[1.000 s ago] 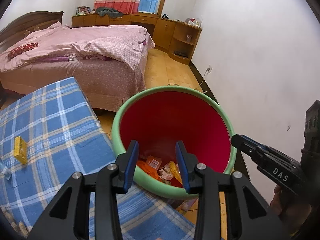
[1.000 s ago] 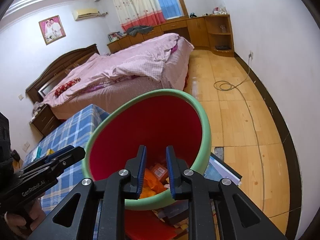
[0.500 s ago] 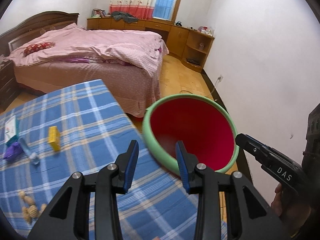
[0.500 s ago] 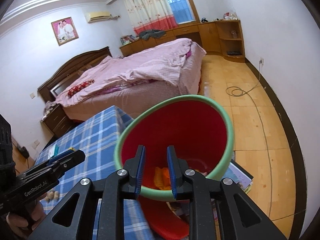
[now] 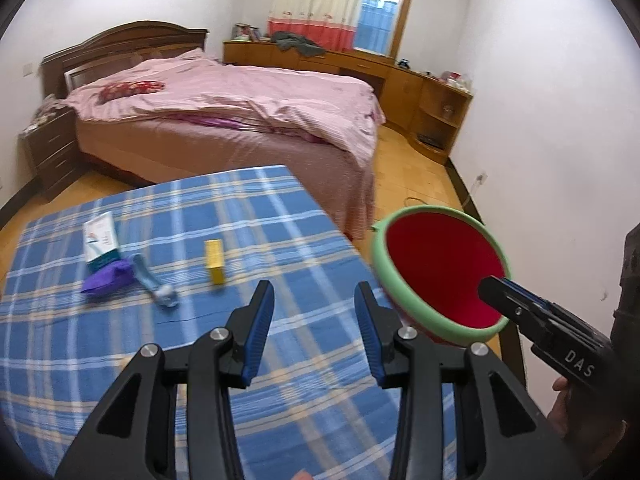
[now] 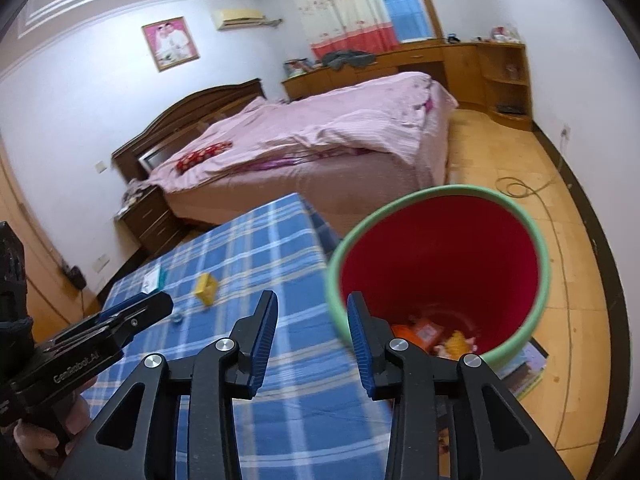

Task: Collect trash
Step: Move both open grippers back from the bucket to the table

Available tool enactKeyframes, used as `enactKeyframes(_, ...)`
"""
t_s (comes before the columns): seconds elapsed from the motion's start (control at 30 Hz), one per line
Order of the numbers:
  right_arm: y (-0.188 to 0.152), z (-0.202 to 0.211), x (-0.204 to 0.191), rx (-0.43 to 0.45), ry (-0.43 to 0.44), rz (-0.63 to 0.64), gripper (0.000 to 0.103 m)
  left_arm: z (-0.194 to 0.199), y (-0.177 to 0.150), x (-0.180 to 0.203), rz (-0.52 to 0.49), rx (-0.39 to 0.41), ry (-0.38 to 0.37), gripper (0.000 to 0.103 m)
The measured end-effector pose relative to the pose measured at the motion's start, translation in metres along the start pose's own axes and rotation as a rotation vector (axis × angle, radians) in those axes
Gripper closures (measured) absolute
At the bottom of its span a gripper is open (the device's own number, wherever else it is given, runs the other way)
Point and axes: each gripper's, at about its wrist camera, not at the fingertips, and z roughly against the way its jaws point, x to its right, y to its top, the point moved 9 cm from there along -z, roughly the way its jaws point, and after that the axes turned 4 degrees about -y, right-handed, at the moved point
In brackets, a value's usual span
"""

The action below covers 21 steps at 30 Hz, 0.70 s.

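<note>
A red bin with a green rim (image 5: 440, 276) (image 6: 440, 264) stands on the floor by the table's right edge, with orange and yellow wrappers (image 6: 436, 336) at its bottom. On the blue plaid table (image 5: 280, 216) lie a yellow box (image 5: 215, 261) (image 6: 206, 289), a purple wrapper (image 5: 108, 278), a pale blue tube (image 5: 154, 286) and a white-teal packet (image 5: 100, 242). My left gripper (image 5: 315, 304) is open and empty above the table. My right gripper (image 6: 313, 312) is open and empty over the table's edge beside the bin.
A bed with a pink quilt (image 5: 248, 96) stands behind the table. Wooden cabinets (image 5: 424, 92) line the far wall. A nightstand (image 5: 52, 152) is at the left. Books (image 6: 524, 368) lie on the floor under the bin. A cable (image 6: 520, 188) lies on the floor.
Both grippers have swung left from the bin toward the table. The right gripper's jaws have opened wider. The table items have come into view.
</note>
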Motion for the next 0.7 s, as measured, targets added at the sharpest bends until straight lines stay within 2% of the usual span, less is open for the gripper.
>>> enactKeyframes(0.33,-0.001,-0.017,-0.054,-0.031,0.057,0.067,0.064,0.018,-0.001,-0.071,0.062,-0.007,0.081,0.061)
enactKeyframes(0.7,-0.003,-0.059,-0.100,-0.086,0.092,0.135,0.064,0.008,-0.004,-0.153,0.099,-0.047,0.204,0.061)
